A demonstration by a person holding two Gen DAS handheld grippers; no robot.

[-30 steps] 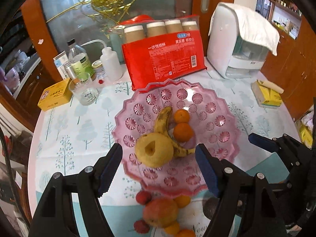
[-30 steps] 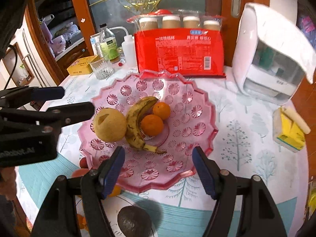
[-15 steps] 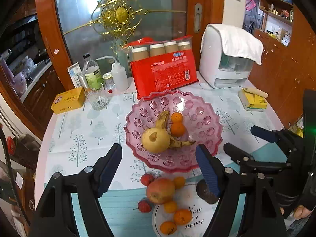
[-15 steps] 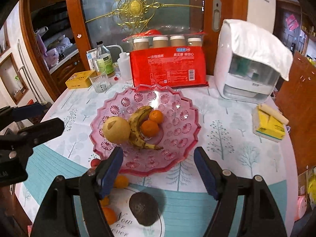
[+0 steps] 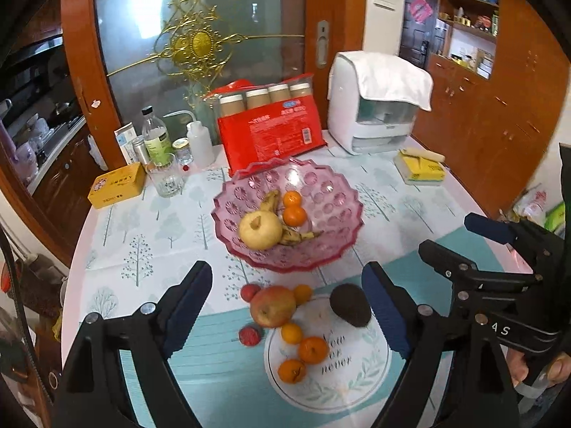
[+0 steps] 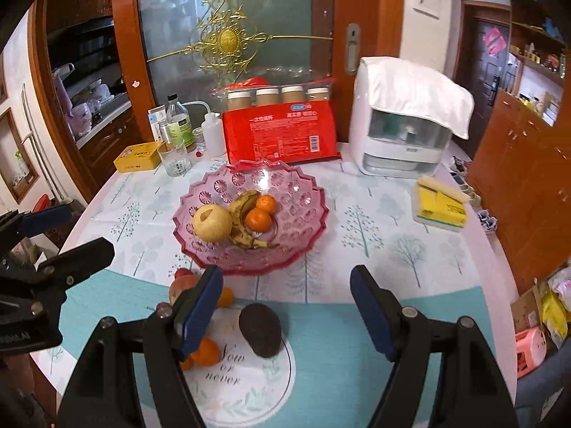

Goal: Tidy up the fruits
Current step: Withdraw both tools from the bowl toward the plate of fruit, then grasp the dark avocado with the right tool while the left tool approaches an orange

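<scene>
A pink glass fruit bowl (image 5: 332,210) (image 6: 303,210) holds a yellow pear (image 5: 259,230) (image 6: 211,223), a banana (image 5: 285,235) (image 6: 242,214) and two small oranges (image 5: 294,214) (image 6: 258,219). On the table in front of it lie a red apple (image 5: 273,306), a dark avocado (image 5: 349,305) (image 6: 259,330), several small oranges (image 5: 313,349) and small red fruits (image 5: 249,335). My left gripper (image 5: 287,315) hangs above these loose fruits, its jaws opening with nothing gripped. My right gripper (image 6: 285,315) is open and empty above the avocado.
Behind the bowl stand a red package of paper cups (image 5: 271,132), a white appliance under a cloth (image 5: 374,107), bottles and a glass (image 5: 165,178), a yellow tin (image 5: 116,185) and a yellow tissue pack (image 5: 421,169). A hand (image 5: 535,367) holds the right gripper.
Both grippers have pulled back and up from the bowl, so the loose fruits in front of it have come into view. The left jaws stand a little wider.
</scene>
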